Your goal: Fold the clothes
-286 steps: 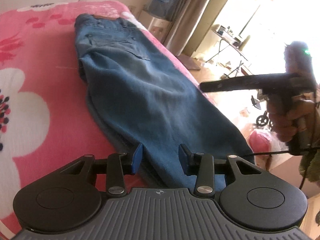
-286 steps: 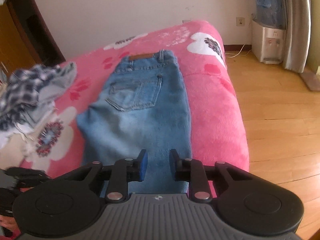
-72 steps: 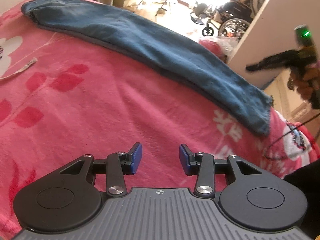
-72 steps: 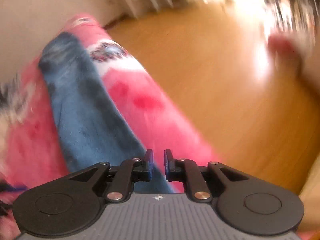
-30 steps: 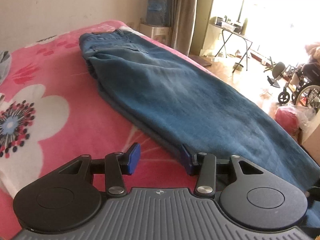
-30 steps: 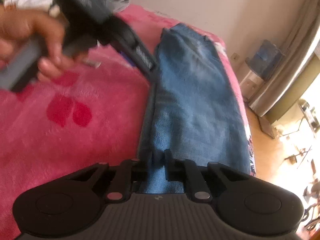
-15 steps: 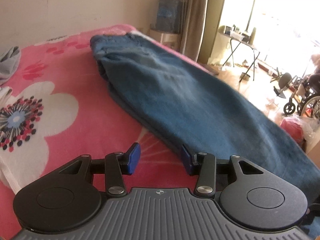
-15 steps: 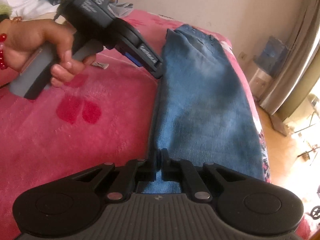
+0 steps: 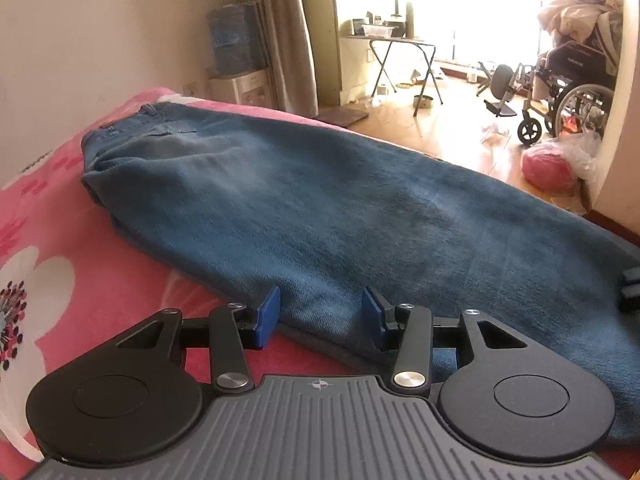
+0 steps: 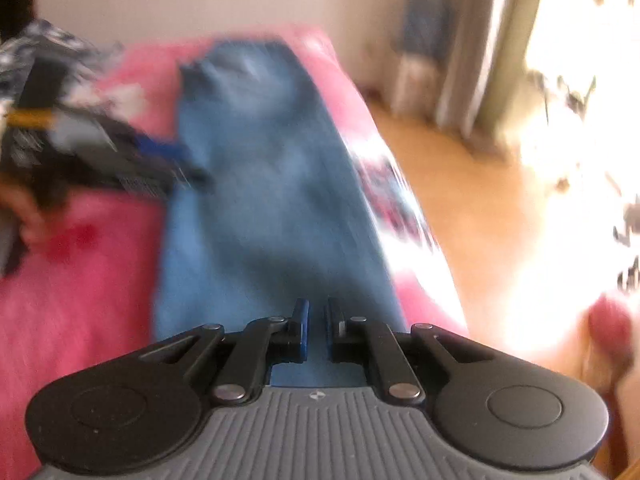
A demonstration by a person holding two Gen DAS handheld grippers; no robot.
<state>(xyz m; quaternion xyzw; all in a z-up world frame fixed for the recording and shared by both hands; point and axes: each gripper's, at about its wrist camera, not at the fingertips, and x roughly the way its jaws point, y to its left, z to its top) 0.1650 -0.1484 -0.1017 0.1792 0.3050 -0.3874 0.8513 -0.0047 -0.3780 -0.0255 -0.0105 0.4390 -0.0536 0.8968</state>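
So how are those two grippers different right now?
The left gripper is wide open around the long edge of the jeans; the right gripper is nearly closed at their end, grip unclear. The left view is sharp, the right blurred. Both have blue pads.

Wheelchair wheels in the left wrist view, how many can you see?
2: the big rear wheel at far right, the small front caster left of it. Others may be hidden.

Each gripper (image 9: pixel 319 316) has black linkages, silver screws, blue fingertips (image 9: pixel 269 312), ribbed grey base.
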